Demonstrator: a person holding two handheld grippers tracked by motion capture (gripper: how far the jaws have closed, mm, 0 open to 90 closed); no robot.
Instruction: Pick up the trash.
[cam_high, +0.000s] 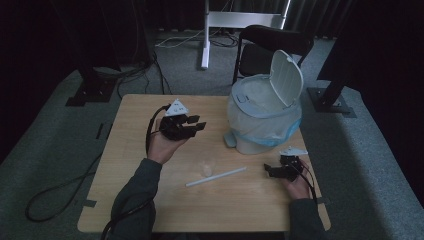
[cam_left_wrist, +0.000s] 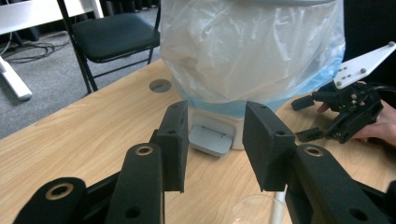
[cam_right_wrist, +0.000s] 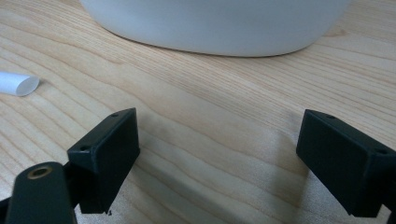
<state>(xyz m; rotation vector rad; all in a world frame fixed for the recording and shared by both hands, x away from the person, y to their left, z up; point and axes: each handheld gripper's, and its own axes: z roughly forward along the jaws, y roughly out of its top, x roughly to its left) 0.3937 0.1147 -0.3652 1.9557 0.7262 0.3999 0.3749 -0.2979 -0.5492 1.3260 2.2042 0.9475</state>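
Black jaws of my left gripper (cam_left_wrist: 212, 140) stand partly apart with nothing between them, aimed at the bin's (cam_high: 262, 117) foot pedal (cam_left_wrist: 210, 137), probably lined up so I can deal with the bin next. Its lid (cam_high: 287, 77) is tipped up and a thin, crinkled plastic liner hangs over its rim. My right gripper (cam_right_wrist: 219, 154) rests low over the counter (cam_high: 150, 200), wide open and holding nothing. A white straw (cam_high: 216, 177) and a clear cup (cam_high: 208, 165) lie between my hands.

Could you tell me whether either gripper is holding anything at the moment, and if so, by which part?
Nothing is held. The left gripper is open with only air between its jaws, and the right gripper is open over bare table.
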